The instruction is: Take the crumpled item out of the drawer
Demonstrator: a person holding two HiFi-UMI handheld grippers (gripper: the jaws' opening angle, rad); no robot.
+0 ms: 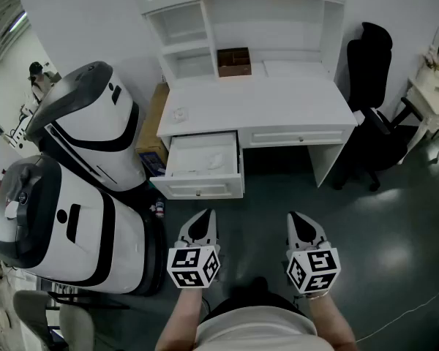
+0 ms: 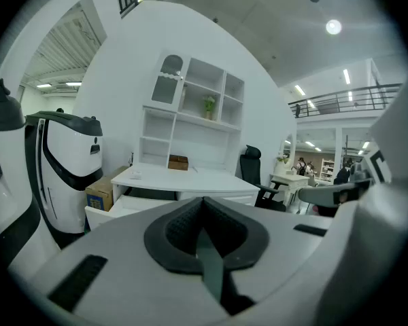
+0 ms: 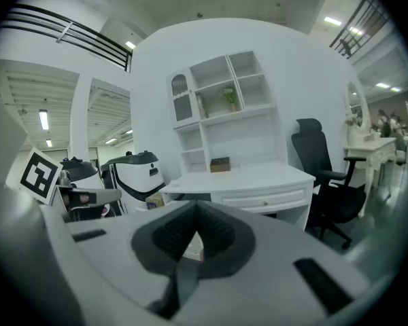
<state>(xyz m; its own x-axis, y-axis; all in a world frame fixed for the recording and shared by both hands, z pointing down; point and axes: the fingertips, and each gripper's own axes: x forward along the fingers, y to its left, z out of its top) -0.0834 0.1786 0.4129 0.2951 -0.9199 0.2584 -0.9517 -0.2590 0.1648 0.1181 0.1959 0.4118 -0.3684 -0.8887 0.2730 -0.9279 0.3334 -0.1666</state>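
The white desk (image 1: 263, 104) has its left drawer (image 1: 203, 189) pulled open. Inside lies a pale crumpled item (image 1: 215, 160), hard to tell from the white drawer bottom. Both grippers hover over the dark floor in front of the desk, well short of the drawer. My left gripper (image 1: 207, 215) is shut and empty, below the drawer front. The right gripper (image 1: 296, 216) is level with it, fingertips together, nothing held. From the left gripper view, its own jaws (image 2: 204, 206) are closed, with the drawer (image 2: 105, 212) beyond. In the right gripper view, that gripper (image 3: 196, 212) faces the desk (image 3: 245, 178).
Two large white and black machines (image 1: 88, 123) (image 1: 58, 225) stand to the left of the drawer, with a cardboard box (image 1: 155, 115) behind them. A black office chair (image 1: 369, 86) sits right of the desk. A small brown box (image 1: 234, 61) rests on the desktop.
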